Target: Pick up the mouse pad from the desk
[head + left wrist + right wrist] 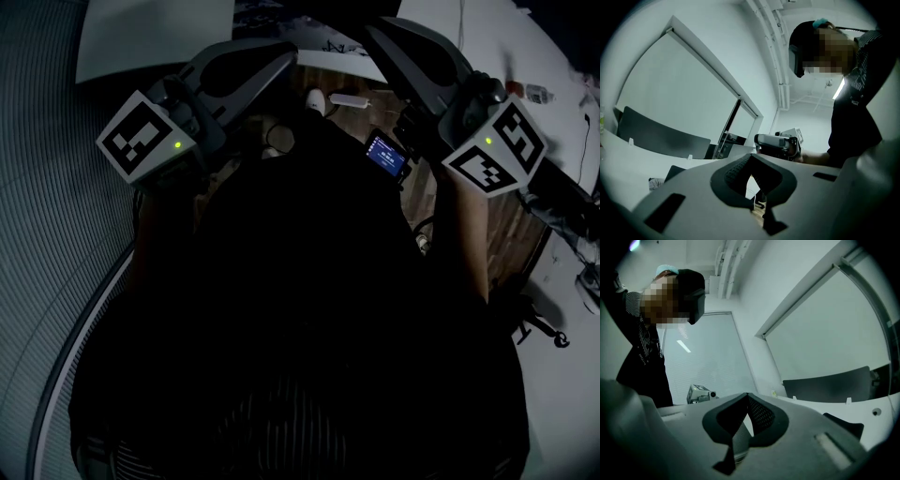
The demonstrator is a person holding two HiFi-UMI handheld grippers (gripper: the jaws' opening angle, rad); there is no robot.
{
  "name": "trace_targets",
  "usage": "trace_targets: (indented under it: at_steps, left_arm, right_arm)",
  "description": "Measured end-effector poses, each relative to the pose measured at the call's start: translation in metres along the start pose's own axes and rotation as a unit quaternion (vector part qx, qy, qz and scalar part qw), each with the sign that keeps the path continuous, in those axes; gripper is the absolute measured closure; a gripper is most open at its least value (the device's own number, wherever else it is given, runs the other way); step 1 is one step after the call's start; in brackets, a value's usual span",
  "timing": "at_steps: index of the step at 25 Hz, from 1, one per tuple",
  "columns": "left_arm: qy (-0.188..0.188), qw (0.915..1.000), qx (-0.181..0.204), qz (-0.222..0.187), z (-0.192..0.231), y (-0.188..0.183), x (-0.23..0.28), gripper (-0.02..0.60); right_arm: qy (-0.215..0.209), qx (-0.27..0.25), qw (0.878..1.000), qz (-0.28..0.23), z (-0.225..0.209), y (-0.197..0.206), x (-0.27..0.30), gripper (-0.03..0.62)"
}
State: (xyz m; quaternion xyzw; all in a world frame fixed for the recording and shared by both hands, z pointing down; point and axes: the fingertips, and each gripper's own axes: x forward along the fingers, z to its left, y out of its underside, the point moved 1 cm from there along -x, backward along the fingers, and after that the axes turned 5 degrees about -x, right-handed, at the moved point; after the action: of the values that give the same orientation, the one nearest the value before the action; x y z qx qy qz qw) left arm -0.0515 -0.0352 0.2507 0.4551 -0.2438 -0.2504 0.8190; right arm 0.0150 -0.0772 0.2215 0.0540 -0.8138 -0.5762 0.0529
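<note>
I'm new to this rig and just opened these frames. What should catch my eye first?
Two grippers held up before the person's dark torso: the left gripper upper left, the right gripper upper right, both shut and empty. Just below the right one a small blue screen glows.

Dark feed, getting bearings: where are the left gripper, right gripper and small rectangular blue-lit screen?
left gripper (750,156), left gripper view, closed fingertips
right gripper (747,394), right gripper view, closed fingertips
small rectangular blue-lit screen (386,155), head view, lit centre
</note>
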Motion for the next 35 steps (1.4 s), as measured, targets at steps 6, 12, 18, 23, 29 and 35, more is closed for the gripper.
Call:
trace_targets:
  at_steps: [6,12,18,23,29,35]
  left_arm:
    - [0.034,0.9993,0.013,-0.008,-0.004,0.004,0.002,0.574]
    - [0.024,0.9996,0.001,-0.012,-0.002,0.002,0.002,0.574]
    - [0.028,0.9996,-0.001,-0.002,-0.011,-0.007,0.007,0.574]
    - [0.043,0.9991,0.003,0.003,-0.010,0.000,0.006,0.574]
    - [0.032,0.9993,-0.016,-0.004,-0.004,0.010,0.000,0.574]
    - [0.038,0.9989,-0.025,-0.014,-0.002,0.008,0.003,0.574]
  right_arm:
    - [0.027,-0.021,0.999,-0.001,0.002,-0.001,-0.008,0.589]
    - [0.011,-0.010,1.000,-0.002,-0.006,0.002,0.001,0.589]
    - [0.006,0.004,1.000,-0.007,-0.013,-0.003,0.003,0.589]
    - [0.033,0.005,0.999,-0.001,-0.021,0.003,-0.011,0.589]
    - [0.032,0.017,0.999,0.008,-0.046,0.014,-0.008,0.589]
    - [0.043,0.014,0.999,-0.001,-0.052,0.014,-0.013,0.589]
